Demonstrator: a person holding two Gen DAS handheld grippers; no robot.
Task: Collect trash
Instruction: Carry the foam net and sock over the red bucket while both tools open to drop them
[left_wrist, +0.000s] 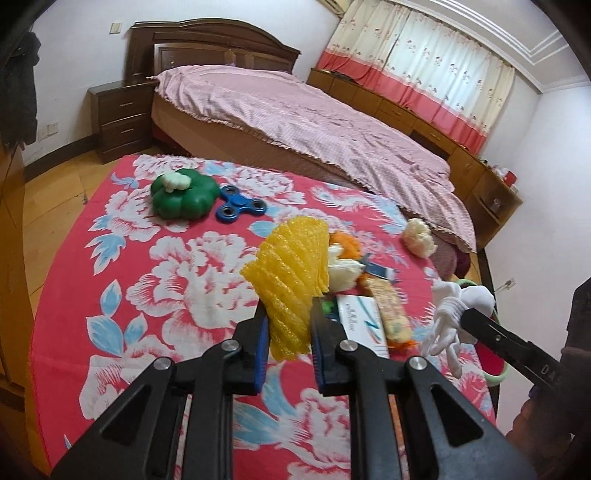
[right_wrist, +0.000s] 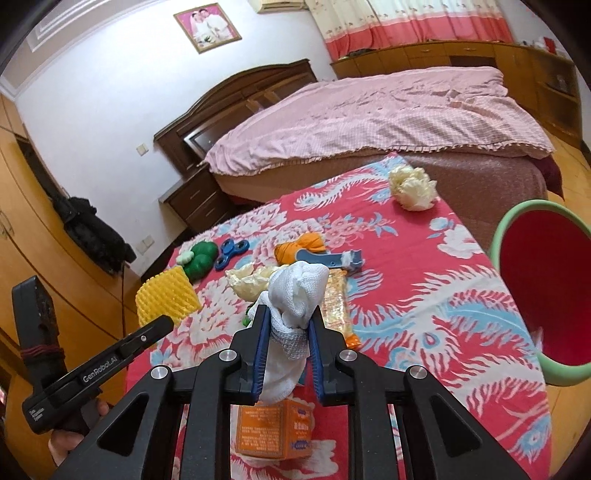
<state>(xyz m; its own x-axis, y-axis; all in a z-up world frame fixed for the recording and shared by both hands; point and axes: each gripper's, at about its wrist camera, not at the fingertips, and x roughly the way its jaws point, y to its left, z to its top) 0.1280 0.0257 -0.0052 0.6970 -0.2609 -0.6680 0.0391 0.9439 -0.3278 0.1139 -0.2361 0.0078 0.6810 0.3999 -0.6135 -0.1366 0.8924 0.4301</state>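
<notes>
Two tools are busy above the red floral-cloth tabletop (left_wrist: 155, 295): the left tool (left_wrist: 288, 328) clamps a yellow foam fruit net (left_wrist: 291, 273), the right tool (right_wrist: 286, 325) pinches a white foam net (right_wrist: 295, 295), both lifted clear, near the red, green-rimmed bin (right_wrist: 546, 284).

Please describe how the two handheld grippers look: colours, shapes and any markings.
Both the left gripper and the right gripper are black angular linkages with silver round pivot pins and blue finger pads. The left one's side shows white lettering "GenRobot.AI" and a dark red band around its black handle.
</notes>
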